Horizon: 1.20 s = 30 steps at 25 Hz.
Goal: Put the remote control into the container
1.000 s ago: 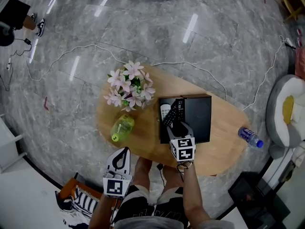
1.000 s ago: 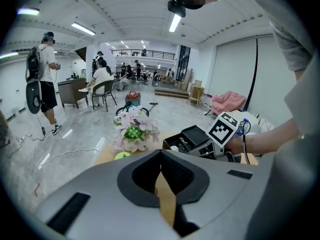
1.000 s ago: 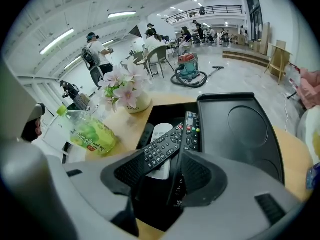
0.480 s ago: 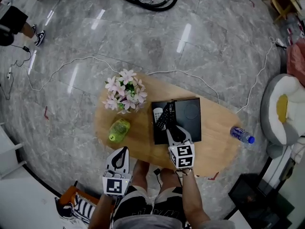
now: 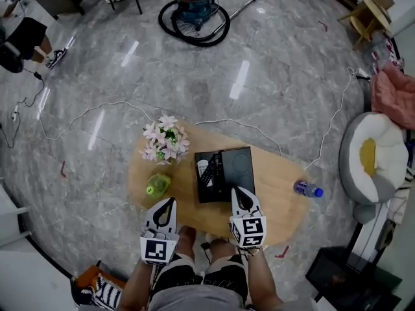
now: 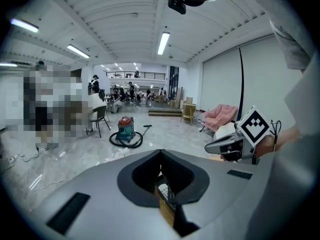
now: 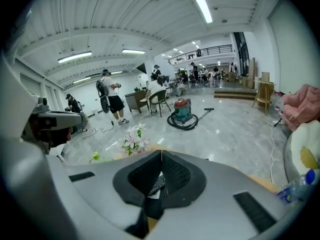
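The remote control lies inside the container, a black box at the middle of the oval wooden table. It rests slanted in the 9 o'clock part of the box with a lighter remote just beside it, and a flat black panel fills the 3 o'clock part. The right gripper hangs at the container's 5 o'clock, tips pointing to 12 o'clock over the box's near corner. In the right gripper view its jaws are pressed together with nothing between them, and the remote control shows through the gap behind the tips, apart from them. The left gripper is held at the container's 7 o'clock over the table's near edge. In the left gripper view its jaws are likewise clenched on nothing. A green bottle lies on the table at the container's 9 o'clock, near the left gripper's tips, and a bunch of pink flowers stands at 10 o'clock. A water bottle lies at the table's 3 o'clock edge; I cannot tell whether it is on the table or the floor. Far off at 12 o'clock, a red vacuum cleaner sits on the marble floor.
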Motion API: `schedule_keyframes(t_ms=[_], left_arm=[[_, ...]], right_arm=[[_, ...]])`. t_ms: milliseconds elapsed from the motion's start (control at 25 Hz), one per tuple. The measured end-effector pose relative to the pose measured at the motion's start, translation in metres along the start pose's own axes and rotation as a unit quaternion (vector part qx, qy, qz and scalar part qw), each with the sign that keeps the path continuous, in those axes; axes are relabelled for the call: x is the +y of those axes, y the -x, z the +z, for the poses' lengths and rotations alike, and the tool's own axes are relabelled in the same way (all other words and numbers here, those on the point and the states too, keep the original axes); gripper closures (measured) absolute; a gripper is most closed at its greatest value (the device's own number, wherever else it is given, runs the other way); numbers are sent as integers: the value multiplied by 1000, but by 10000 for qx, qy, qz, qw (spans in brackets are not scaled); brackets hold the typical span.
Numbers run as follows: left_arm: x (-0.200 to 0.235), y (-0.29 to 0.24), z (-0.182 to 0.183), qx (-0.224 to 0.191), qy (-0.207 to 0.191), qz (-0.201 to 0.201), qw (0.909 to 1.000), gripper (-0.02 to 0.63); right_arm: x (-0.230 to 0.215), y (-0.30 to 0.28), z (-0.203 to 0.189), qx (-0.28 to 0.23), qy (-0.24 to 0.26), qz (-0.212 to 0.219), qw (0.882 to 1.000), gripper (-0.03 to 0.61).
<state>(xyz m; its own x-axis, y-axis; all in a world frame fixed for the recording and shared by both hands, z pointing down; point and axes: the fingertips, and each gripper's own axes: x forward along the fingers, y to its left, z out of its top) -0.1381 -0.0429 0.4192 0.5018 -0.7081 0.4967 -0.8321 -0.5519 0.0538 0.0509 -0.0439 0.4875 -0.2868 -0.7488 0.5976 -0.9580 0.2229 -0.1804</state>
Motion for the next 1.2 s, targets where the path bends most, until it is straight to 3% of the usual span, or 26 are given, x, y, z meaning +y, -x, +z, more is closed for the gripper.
schedule_keyframes(t_ms=[560,960,1200], left_arm=[[-55,49,145,-971,-405,-322,9939,606],[-84,90,212,-1586,-574,-296,9852,606],[-95,97,229,-1760,-643,-323,9818,606]], right_arm=[[-23,136,117,-1221,94,-319,9920,569],[-13,207,166,-1871,-7,-208,9821,569],[-5,230,192,-2152,283,-102,9761,569]])
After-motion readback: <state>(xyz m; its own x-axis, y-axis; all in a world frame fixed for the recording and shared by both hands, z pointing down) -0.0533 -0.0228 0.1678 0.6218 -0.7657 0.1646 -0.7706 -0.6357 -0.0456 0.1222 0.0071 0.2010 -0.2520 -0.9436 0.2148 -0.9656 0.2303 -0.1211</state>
